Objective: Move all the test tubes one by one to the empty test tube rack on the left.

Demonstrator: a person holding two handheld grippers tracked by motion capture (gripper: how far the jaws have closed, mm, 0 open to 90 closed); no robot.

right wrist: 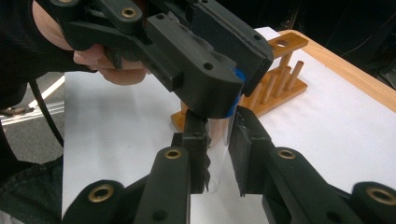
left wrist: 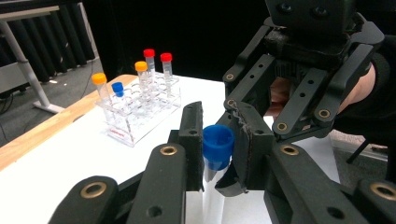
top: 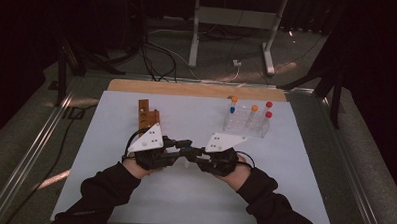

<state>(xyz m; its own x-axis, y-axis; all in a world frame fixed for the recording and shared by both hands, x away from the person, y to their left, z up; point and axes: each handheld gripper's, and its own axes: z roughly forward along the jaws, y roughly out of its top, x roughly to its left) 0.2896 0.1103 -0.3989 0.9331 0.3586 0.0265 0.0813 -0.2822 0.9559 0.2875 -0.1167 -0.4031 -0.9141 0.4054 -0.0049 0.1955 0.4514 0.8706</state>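
A clear tube (right wrist: 217, 156) with a blue cap (left wrist: 217, 144) is held between both grippers over the middle of the white table (top: 289, 190). My left gripper (left wrist: 218, 133) is shut on the blue cap, its pads pressing on either side. My right gripper (right wrist: 219, 128) is shut on the tube's clear body just below the cap. In the high view the left gripper (top: 185, 145) and the right gripper (top: 195, 154) meet tip to tip, each in a gloved hand.
A clear rack (top: 246, 122) with several capped tubes, orange, blue and red, stands at the back right. A wooden peg rack (top: 147, 117) stands at the back left, close behind the left hand. A wooden strip (top: 197, 89) runs along the table's far edge.
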